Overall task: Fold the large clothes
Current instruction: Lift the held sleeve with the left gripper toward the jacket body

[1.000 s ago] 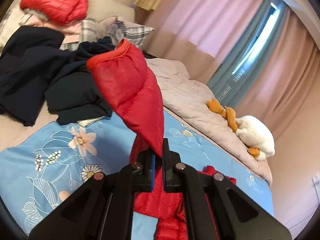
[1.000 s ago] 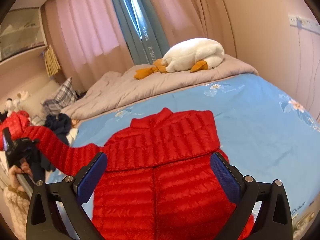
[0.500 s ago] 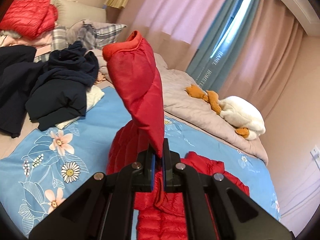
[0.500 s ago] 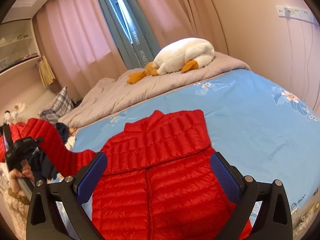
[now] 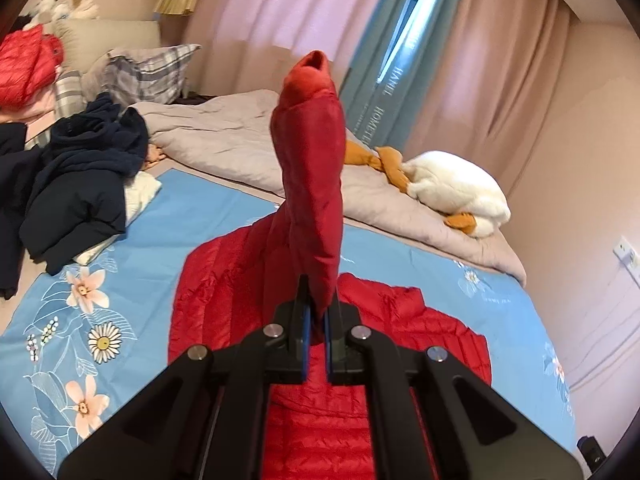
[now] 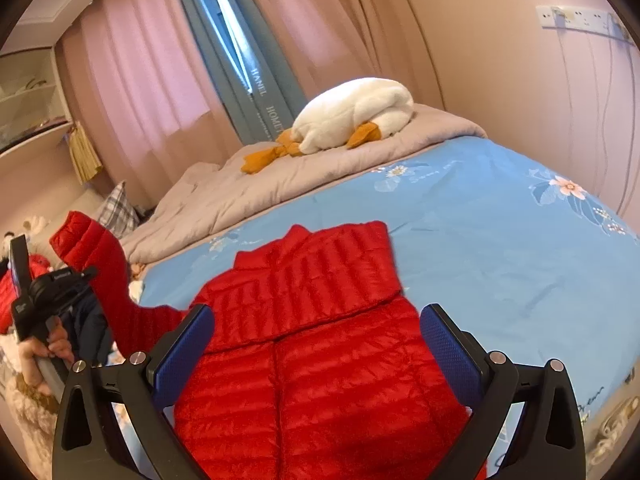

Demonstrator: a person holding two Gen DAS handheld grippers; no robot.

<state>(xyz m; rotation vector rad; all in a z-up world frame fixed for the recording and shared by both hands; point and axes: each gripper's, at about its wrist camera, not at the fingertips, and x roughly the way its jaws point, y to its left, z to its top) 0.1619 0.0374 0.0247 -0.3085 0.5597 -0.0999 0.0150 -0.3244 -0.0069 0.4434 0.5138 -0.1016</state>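
My bed (image 6: 500,240), under its blue flowered sheet, carries the red jacket (image 6: 320,360), lying flat with one sleeve already folded across the chest; a grey blanket (image 5: 240,148) and a white toy goose (image 6: 352,114) sit beyond; my left tool (image 5: 316,316) pinches the other sleeve (image 5: 312,184), lifted upright off the bed; my right tool (image 6: 316,344) hangs spread wide above the jacket's front, holding nothing.

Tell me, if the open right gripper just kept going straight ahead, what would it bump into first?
Most likely the red jacket on the blue bedspread: the right gripper hangs open just above it. How far above is hard to judge.
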